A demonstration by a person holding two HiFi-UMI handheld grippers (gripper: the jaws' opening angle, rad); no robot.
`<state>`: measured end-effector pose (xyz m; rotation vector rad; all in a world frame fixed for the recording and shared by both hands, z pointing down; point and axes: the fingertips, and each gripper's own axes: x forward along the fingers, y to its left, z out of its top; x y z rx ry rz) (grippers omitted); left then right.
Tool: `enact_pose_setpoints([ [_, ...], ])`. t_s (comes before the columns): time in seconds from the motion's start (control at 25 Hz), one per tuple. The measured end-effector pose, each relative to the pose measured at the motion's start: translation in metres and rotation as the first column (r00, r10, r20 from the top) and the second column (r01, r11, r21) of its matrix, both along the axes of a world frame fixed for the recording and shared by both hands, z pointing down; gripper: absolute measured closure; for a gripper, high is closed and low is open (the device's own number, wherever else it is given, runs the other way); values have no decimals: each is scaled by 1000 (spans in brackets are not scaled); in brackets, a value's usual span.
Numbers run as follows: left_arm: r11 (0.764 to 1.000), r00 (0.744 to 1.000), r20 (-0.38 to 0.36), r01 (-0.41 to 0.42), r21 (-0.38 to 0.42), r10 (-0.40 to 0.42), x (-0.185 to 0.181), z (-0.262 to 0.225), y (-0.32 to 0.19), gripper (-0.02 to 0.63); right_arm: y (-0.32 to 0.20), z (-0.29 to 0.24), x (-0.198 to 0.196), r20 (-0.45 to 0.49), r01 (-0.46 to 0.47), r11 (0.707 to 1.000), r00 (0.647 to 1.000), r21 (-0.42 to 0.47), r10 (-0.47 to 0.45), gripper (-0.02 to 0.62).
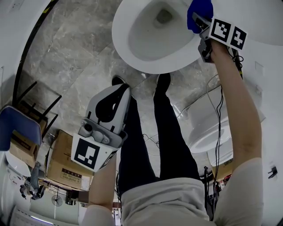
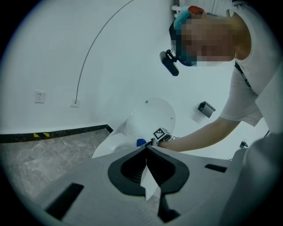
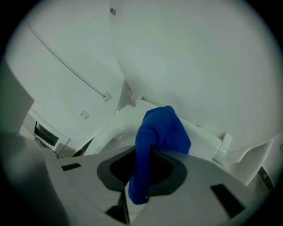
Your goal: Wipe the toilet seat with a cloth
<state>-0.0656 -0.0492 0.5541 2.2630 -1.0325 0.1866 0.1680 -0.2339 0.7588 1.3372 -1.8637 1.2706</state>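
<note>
Right arm was stretched forward. Right gripper was clamped on blue cloth; cloth was seen bunched at rear right of toilet seat. Left gripper was held low beside thigh, jaws closed together, nothing gripped. Seat's front and left arc were seen unobstructed; lid was raised just behind cloth.

Right tool clamped, arm outstretched, left tool closed, low

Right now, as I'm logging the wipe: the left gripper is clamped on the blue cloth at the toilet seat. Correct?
No, wrong gripper. The right gripper is clamped on the blue cloth at the toilet seat, as the right gripper view shows; the left gripper is shut on nothing.
</note>
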Motion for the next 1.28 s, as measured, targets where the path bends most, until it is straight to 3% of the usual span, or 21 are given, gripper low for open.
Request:
enact_pose_setpoints([
  [0.32, 997, 999, 31, -13, 70, 11, -9, -40, -9, 598, -7, -74, -9, 24, 24, 993, 999, 116, -27, 544],
  [0.52, 988, 998, 57, -27, 151, 19, -16, -90, -23, 598, -9, -157, -26, 1, 94, 956, 995, 277, -98, 543],
  [0.68, 981, 997, 76, -42, 189, 28, -22, -136, -24, 598, 5, -237, -43, -6, 134, 903, 990, 409, -144, 544],
  [0.84, 970, 998, 70, -16, 241, -1, -30, -190, -25, 598, 34, -321, -61, -77, 230, 818, 972, 527, -224, 545],
  [1.16, 942, 996, 84, -6, 335, -24, -38, -288, -13, 598, 106, -463, -102, -66, 268, 684, 950, 678, -306, 543],
  [1.28, 940, 996, 83, 0, 341, -29, -37, -314, -3, 598, 134, -491, -110, -64, 257, 665, 952, 701, -300, 543],
])
